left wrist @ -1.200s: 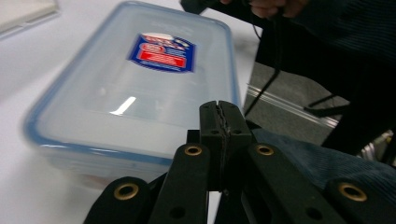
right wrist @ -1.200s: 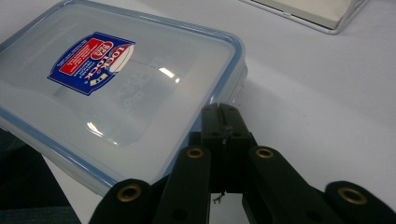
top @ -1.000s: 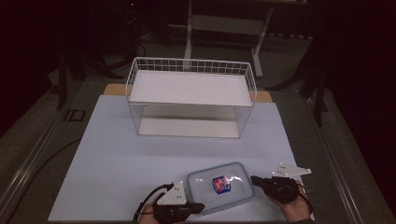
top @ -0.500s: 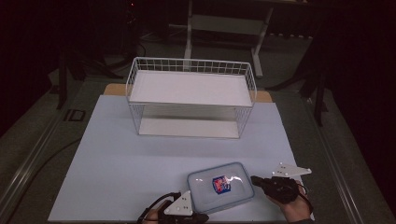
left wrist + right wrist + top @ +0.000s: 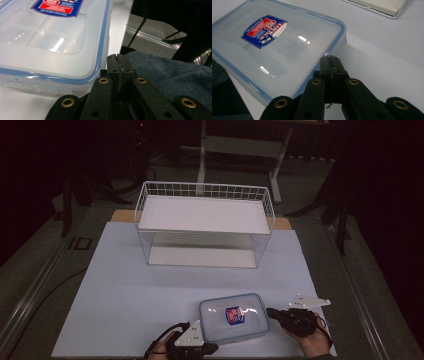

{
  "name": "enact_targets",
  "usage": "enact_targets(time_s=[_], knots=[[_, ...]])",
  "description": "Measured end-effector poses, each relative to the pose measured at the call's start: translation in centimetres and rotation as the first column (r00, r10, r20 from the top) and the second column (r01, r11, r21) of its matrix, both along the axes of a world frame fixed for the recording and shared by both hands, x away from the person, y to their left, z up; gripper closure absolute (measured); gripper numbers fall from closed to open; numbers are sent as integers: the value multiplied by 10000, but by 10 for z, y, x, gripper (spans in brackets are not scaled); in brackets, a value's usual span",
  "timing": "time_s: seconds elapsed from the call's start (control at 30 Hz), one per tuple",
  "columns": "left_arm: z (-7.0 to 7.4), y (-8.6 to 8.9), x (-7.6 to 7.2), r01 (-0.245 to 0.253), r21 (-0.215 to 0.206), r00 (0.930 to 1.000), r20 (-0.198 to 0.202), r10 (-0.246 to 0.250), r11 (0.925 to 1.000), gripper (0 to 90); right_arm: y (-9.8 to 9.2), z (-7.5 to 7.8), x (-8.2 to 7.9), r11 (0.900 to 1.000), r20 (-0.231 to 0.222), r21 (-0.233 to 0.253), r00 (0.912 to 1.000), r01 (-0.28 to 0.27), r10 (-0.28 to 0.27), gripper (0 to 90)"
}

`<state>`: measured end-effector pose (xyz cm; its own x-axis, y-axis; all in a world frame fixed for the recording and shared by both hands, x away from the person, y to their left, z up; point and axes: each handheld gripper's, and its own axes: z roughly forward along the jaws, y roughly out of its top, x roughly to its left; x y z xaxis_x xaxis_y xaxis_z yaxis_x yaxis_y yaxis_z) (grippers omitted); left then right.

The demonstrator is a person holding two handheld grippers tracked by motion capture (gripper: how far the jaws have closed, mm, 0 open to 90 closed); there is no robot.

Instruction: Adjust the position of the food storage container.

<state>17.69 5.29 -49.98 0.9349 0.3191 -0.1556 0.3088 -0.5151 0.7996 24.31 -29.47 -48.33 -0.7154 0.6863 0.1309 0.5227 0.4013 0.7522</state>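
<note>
A clear plastic food container [image 5: 233, 317] with a blue-edged lid and a red and blue label lies flat near the table's front edge. My left gripper [image 5: 215, 348] lies low at the container's front left corner, jaws shut with nothing between them. In the left gripper view the gripper [image 5: 117, 58] sits just beside the container [image 5: 55, 37] rim. My right gripper [image 5: 270, 311] points at the container's right side, also shut and empty. In the right gripper view the gripper [image 5: 331, 59] is close against the container [image 5: 279, 50] lid edge; I cannot tell if it touches.
A white wire basket shelf [image 5: 205, 220] with two levels stands at the back of the pale table sheet [image 5: 150, 290]. Blue corduroy cloth [image 5: 172, 75] of the person shows beyond the left gripper. Dark floor and a stand's legs [image 5: 240, 150] lie past the table.
My left gripper has moved right and lower along the front edge, now by the container's front left corner. The right gripper and the container have hardly moved.
</note>
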Motion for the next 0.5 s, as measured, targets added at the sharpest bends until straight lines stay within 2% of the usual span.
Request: enact_targets(time_s=[0.23, 0.5], knots=[[0, 9, 7, -544, 148, 9985, -1, 544, 9984, 894, 13, -1, 5, 10000, -23, -39, 10000, 37, -37, 900], [1, 22, 21, -1311, 207, 9913, -32, 1312, 9912, 894, 33, -1, 14, 9998, 22, -39, 9998, -220, 220, 900]])
